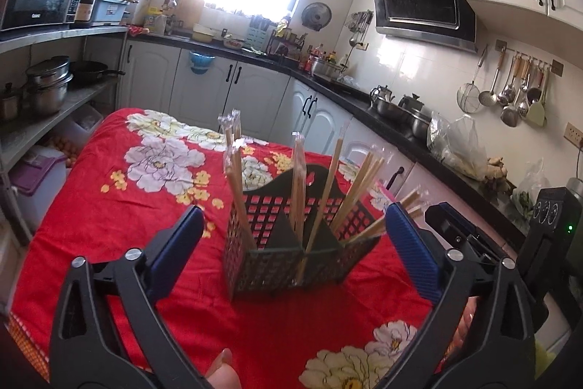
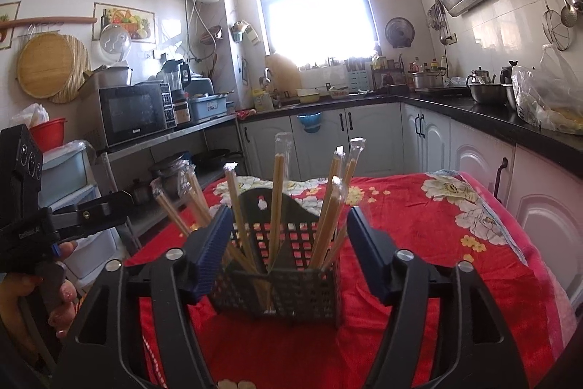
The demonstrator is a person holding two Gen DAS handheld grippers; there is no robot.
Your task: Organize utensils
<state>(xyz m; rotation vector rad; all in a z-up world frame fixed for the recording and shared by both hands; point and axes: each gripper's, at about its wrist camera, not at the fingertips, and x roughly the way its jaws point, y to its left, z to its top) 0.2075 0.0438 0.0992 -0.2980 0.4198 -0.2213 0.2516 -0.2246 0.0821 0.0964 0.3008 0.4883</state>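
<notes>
A home kitchen is shown by a range hood (image 1: 422, 2), microwave (image 2: 133, 113), hung ladles (image 1: 510, 90) and cabinets (image 2: 368, 137).

At the bottom centre of the frame the right gripper (image 2: 284, 254) stands with its blue-padded jaws spread, nothing pressed between them. Just beyond and between the fingers sits a dark perforated utensil holder (image 2: 288, 287) on a red floral tablecloth (image 2: 437, 243). Wrapped wooden chopsticks (image 2: 277, 185) lean out of its compartments at various angles. At the left edge a hand (image 2: 60, 298) holds the left gripper (image 2: 91, 210), whose state cannot be judged. A microwave (image 2: 135, 113) stands on a shelf at middle left.
</notes>
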